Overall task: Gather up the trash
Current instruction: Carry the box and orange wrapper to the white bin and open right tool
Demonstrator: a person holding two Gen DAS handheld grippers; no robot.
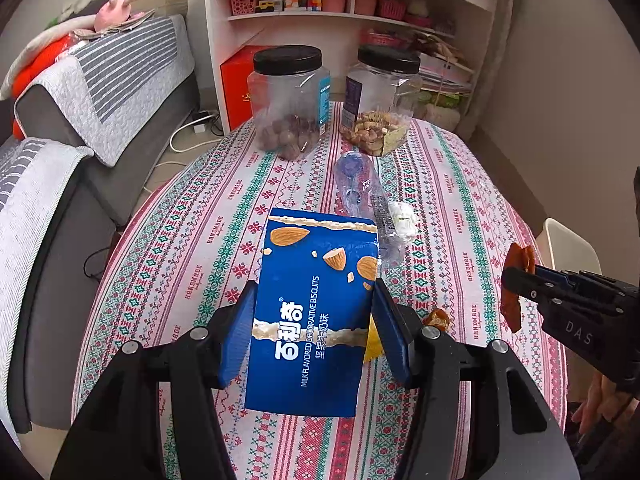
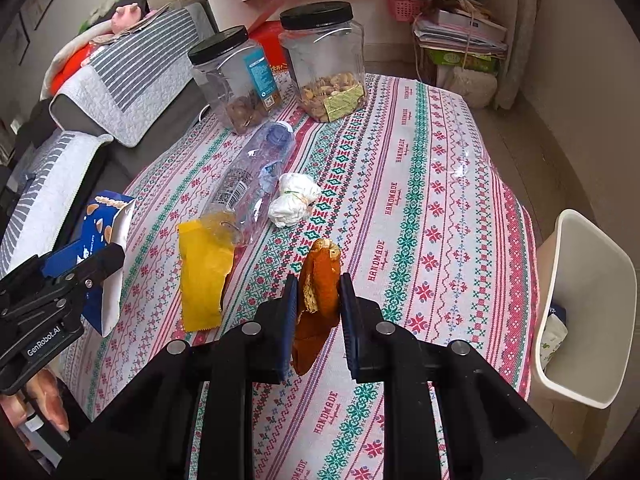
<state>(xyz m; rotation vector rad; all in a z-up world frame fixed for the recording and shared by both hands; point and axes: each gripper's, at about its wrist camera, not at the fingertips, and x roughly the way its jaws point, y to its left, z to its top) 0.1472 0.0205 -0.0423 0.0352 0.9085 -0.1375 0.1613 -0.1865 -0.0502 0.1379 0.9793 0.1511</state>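
Right wrist view: right hand-held gripper (image 2: 319, 312) clamps a peel (image 2: 318, 280) above the tabletop (image 2: 420, 200), left hand-held gripper (image 1: 314, 320) clamps a box (image 1: 316, 300); the thin, curled peel could slip before the bin (image 2: 592, 280).

In the left wrist view the biscuit box (image 1: 316, 312) covers nearly all of the yellow wrapper (image 1: 374, 346), leaving just a sliver. The white bin (image 2: 588, 308) sits half behind the desk (image 2: 420, 200) edge, its contents mostly hidden. Jar labels stay too small to read.
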